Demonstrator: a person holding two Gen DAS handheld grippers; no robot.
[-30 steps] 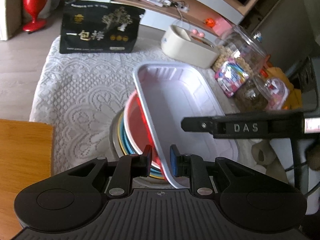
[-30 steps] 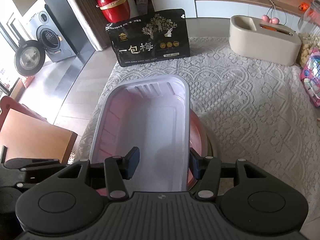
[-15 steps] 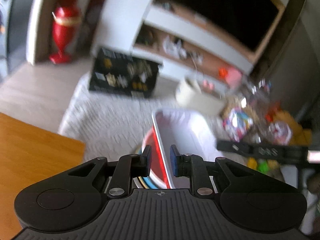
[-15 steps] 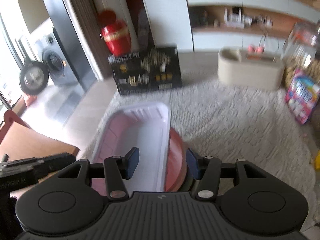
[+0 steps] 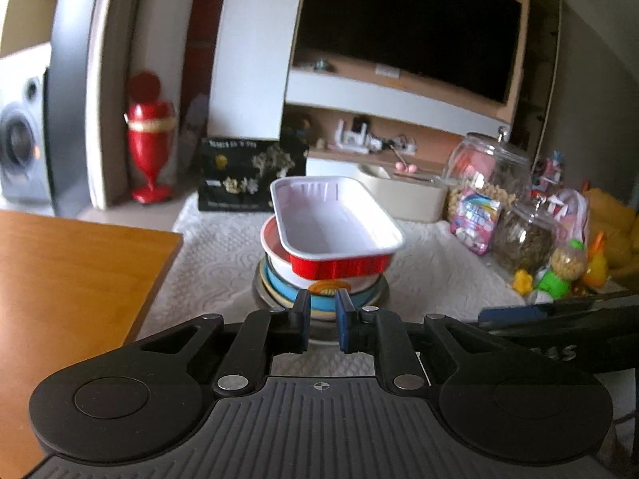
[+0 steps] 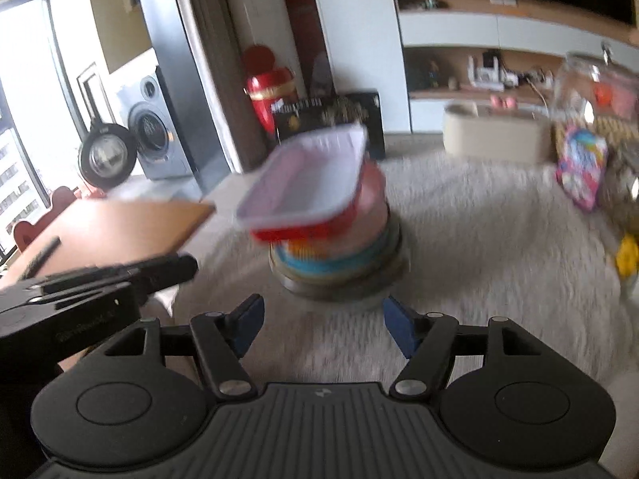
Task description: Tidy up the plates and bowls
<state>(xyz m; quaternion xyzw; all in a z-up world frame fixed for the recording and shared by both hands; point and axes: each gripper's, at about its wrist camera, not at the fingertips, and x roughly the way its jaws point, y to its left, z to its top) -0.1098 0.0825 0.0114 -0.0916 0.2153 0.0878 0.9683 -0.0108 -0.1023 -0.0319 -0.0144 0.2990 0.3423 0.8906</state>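
Observation:
A stack of plates and bowls stands on the white lace tablecloth. A red tray with a white inside lies on top of it, over a red-and-white bowl and a blue plate. My left gripper hangs just in front of the stack, jaws closing to a narrow gap with nothing between them. In the blurred right wrist view the tray sits tilted on the stack. My right gripper is short of the stack, jaws opening wide and empty.
A wooden tabletop adjoins the cloth on the left. Behind the stack stand a black bag and a cream box. Glass jars and snack packets crowd the right. A red vase is on the floor.
Both grippers have drawn back from the stack and tilted up. The tray, earlier between both pairs of jaws, now lies free on the stack. The right jaws widened, the left narrowed.

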